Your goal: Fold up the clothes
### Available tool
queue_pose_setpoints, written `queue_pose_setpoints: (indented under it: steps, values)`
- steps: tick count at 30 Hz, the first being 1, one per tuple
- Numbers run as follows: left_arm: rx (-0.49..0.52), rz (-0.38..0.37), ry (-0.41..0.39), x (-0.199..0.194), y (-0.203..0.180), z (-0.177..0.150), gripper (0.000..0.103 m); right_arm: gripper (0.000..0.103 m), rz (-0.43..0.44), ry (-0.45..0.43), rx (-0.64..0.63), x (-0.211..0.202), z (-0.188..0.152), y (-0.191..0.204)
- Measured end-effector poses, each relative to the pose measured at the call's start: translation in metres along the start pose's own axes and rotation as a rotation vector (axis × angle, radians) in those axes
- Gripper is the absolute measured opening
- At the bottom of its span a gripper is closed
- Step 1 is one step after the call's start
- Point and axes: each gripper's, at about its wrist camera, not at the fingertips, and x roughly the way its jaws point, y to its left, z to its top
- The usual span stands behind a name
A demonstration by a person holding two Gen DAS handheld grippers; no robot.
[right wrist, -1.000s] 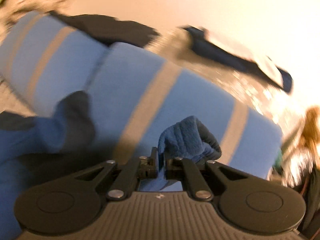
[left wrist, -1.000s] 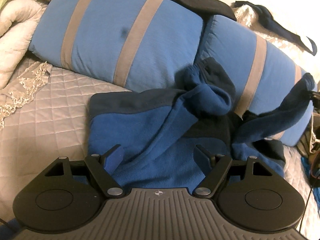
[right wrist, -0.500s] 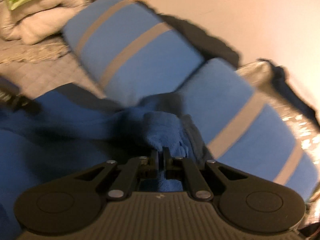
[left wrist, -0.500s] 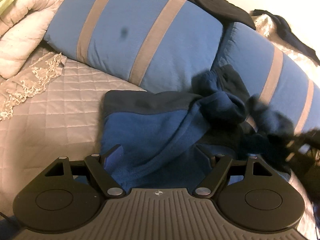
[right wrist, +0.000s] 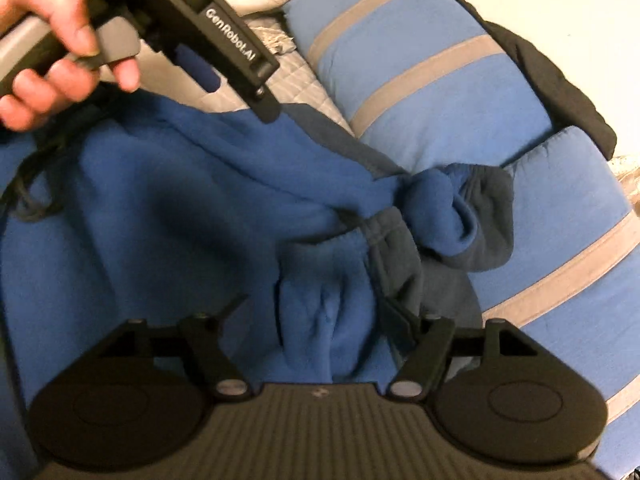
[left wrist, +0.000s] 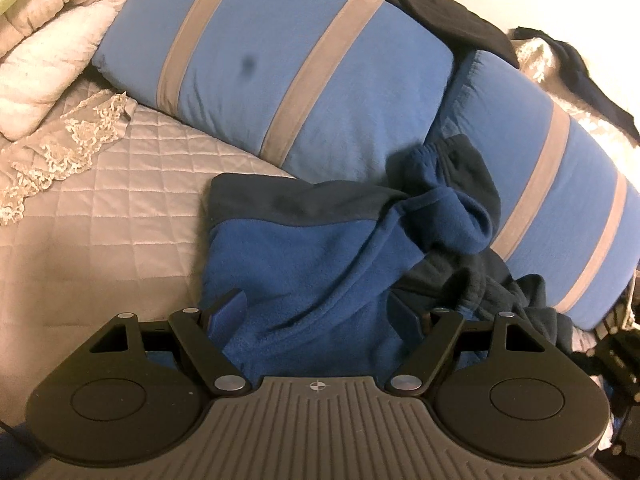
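Blue fleece (left wrist: 304, 264), quilted bedspread (left wrist: 120, 200), striped pillows (left wrist: 280, 72)

The blue fleece garment (right wrist: 168, 216) is running off the left picture edge in the right wrist view, its lower part hiding behind the right tool (right wrist: 320, 320); the hand (right wrist: 60, 52) is blurring.

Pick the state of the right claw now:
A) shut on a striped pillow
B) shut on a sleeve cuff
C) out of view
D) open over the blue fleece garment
D: the right claw has its fingers spread wide, a bunched fold of the blue fleece garment lying loose between them.
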Motion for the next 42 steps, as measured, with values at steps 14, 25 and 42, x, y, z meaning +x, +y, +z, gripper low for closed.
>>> queue_pose_setpoints:
  steps: [14,25,42]
  values:
    - [-0.014,-0.015,0.012,0.002,0.003,0.001,0.077,0.043,0.04,0.057,-0.024,0.042,0.008,-0.011]
    - [-0.01,-0.023,0.022,0.004,0.002,0.0,0.077,0.006,0.06,0.095,-0.02,0.047,0.014,-0.015]
    - [-0.01,-0.125,-0.028,-0.005,-0.004,-0.001,0.077,0.007,-0.271,0.015,0.482,-0.11,-0.058,-0.179]
